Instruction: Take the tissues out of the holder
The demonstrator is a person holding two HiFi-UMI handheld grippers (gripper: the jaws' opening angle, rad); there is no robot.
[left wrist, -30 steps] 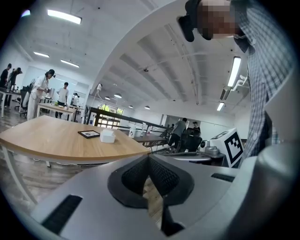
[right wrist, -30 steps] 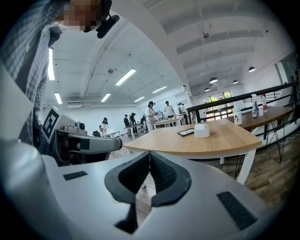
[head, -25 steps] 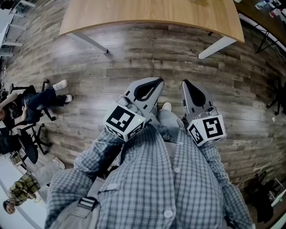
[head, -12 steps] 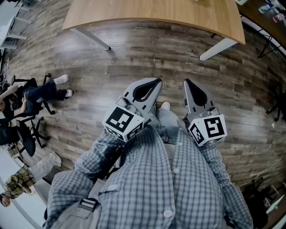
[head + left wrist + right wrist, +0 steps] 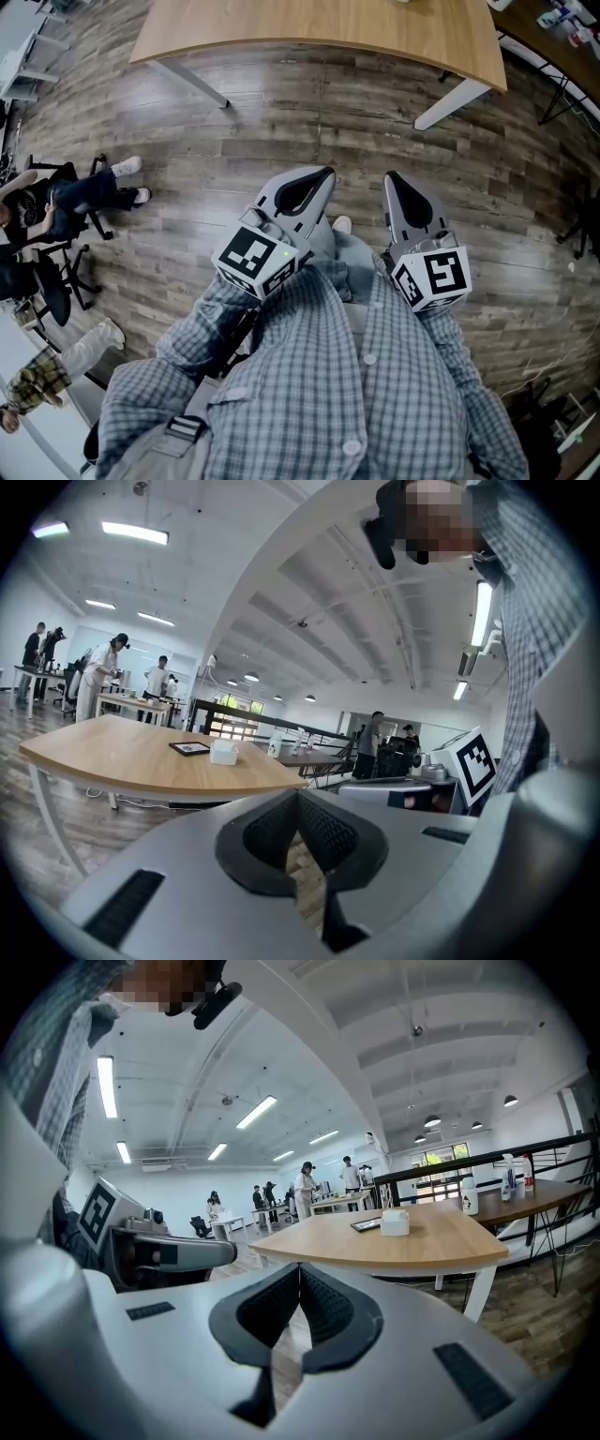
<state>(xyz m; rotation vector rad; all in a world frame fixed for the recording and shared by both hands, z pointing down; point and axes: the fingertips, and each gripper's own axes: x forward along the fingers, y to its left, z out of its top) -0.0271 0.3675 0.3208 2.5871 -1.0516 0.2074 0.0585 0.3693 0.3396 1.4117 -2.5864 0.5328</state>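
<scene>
A small white tissue holder [image 5: 223, 752] [image 5: 395, 1222] stands on a light wooden table [image 5: 319, 28], far ahead of both grippers. My left gripper [image 5: 325, 174] [image 5: 298, 795] and right gripper [image 5: 390, 176] [image 5: 300, 1268] are held side by side at waist height over the plank floor, pointing at the table. Each has its jaws closed tip to tip with nothing between them. In the head view the holder is not visible on the table.
A dark flat slab [image 5: 189, 748] lies beside the holder. White table legs [image 5: 450, 101] slant down to the floor. A seated person with office chairs [image 5: 56, 211] is at the left. More tables, a railing and standing people fill the background. My shoe [image 5: 342, 225] shows below the grippers.
Both grippers have drifted slightly across the floor along with the person, and the table edge sits a little higher in the head view. Both stay shut and empty.
</scene>
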